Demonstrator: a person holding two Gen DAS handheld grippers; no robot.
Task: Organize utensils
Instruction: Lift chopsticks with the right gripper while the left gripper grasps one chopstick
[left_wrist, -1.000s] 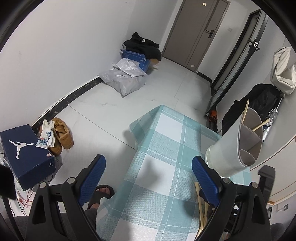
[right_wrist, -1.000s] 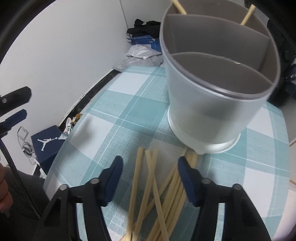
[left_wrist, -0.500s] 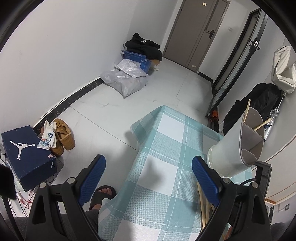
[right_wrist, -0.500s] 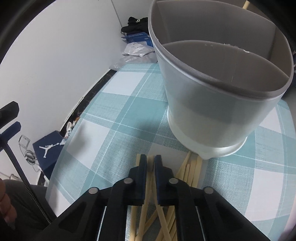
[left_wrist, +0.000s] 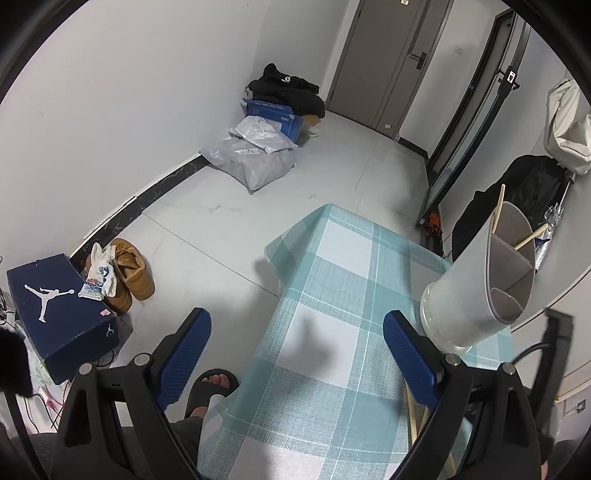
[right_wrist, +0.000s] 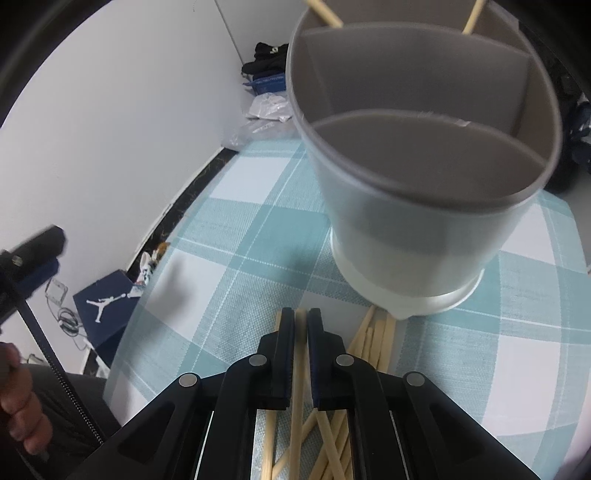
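A grey utensil holder (right_wrist: 417, 206) with inner dividers stands on the teal checked tablecloth (right_wrist: 236, 236); two wooden chopsticks (right_wrist: 321, 9) lean in its far compartments. In front of it lies a loose pile of wooden chopsticks (right_wrist: 373, 336). My right gripper (right_wrist: 301, 321) is shut on one chopstick (right_wrist: 298, 384) from that pile, its tip showing between the pads. My left gripper (left_wrist: 297, 334) hangs open over the table's left edge, nothing between its blue pads. The holder (left_wrist: 480, 291) shows at the right of the left wrist view, some chopsticks (left_wrist: 415, 413) below it.
Left of the table on the floor sit a dark blue shoebox (left_wrist: 55, 314), brown shoes (left_wrist: 133, 273), plastic bags (left_wrist: 255, 158) and a blue box with dark clothing (left_wrist: 280, 99). A sandalled foot (left_wrist: 210, 387) is by the table edge. A hand (right_wrist: 18, 406) shows at lower left.
My right gripper's jaws went from wide apart to shut around one chopstick from the pile. The left gripper stayed where it was, open.
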